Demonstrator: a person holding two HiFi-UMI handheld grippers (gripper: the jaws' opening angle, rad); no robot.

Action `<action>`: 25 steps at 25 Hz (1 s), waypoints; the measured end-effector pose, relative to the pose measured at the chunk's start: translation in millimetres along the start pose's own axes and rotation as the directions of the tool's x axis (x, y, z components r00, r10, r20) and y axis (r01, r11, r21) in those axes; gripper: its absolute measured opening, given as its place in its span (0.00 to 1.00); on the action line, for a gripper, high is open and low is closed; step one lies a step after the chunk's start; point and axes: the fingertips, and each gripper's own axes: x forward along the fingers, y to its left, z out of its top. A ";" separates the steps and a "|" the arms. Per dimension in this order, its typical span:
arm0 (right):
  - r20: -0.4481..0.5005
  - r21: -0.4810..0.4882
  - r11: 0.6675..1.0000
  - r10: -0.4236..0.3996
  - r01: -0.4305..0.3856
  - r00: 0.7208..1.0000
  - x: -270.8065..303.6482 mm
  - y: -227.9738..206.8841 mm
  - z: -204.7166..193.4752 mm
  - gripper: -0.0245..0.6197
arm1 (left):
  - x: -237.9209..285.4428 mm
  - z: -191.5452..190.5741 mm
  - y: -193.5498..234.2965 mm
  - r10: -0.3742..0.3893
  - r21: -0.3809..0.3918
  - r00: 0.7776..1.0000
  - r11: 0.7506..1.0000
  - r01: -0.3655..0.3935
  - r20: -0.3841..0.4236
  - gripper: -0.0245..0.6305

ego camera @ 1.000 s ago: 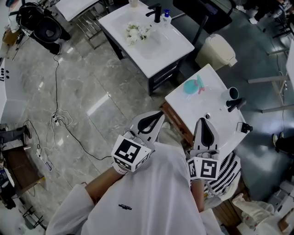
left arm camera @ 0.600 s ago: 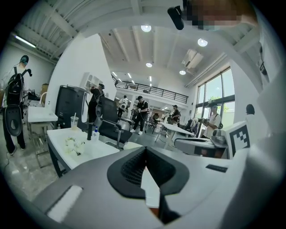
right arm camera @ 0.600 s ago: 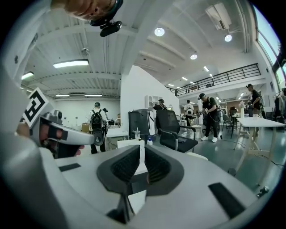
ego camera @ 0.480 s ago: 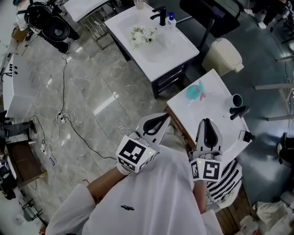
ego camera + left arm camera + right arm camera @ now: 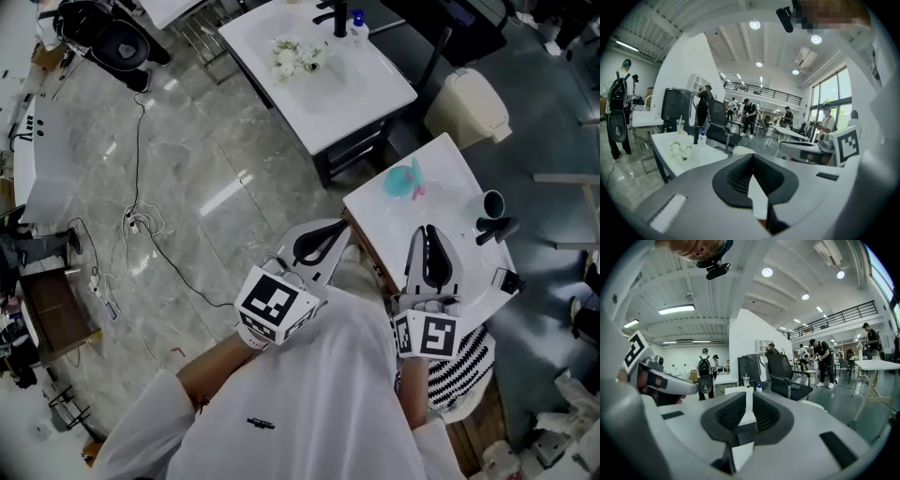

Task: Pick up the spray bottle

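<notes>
The teal spray bottle (image 5: 403, 179), with a pink part, lies on the small white table (image 5: 450, 169) in the head view. My right gripper (image 5: 427, 230) is shut and empty. It hangs over the table's near half, a short way short of the bottle. My left gripper (image 5: 340, 228) is shut and empty too, and sits at the table's left corner, beside the bottle's near side. In the left gripper view the left gripper (image 5: 752, 156) shows its tips meeting. The right gripper (image 5: 749, 393) looks the same in its own view. Neither gripper view shows the spray bottle.
A black mug (image 5: 492, 202) and a black fixture (image 5: 497, 226) stand at the small table's right. Beyond it are a larger white table (image 5: 375, 94) with white flowers (image 5: 296, 56) and bottles (image 5: 340, 17), a beige bin (image 5: 469, 105), and floor cables (image 5: 141, 225). People stand far off.
Both grippers have moved forward toward the small white table. The right one now reaches further over its top, nearer the teal bottle. Both stay shut.
</notes>
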 end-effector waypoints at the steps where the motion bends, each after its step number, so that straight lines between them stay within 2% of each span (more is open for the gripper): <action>1: -0.005 0.001 1.000 0.006 -0.006 1.000 2.8 -2.2 -3.1 0.06 | 3.0 -1.5 -0.4 0.003 0.000 1.000 1.000 -0.003 -0.003 0.04; 3: -0.016 0.003 1.000 0.022 -0.022 1.000 8.8 -5.4 -10.0 0.16 | 8.7 -3.6 -0.8 0.010 -0.001 1.000 1.000 -0.010 -0.008 0.04; 9: -0.032 -0.013 0.999 0.048 -0.048 0.998 30.6 -19.4 -29.0 0.23 | 27.5 -8.3 3.8 0.043 -0.004 0.999 0.999 -0.043 -0.009 0.04; 20: -0.059 0.007 0.998 0.066 -0.066 0.996 68.3 -48.4 -52.9 0.32 | 66.9 -20.1 11.8 0.076 -0.027 0.996 0.997 -0.077 -0.041 0.04; 25: -0.098 -0.023 0.997 0.075 -0.077 0.992 90.0 -53.0 -76.7 0.33 | 81.7 -28.8 18.5 0.093 -0.040 0.994 0.995 -0.095 -0.058 0.04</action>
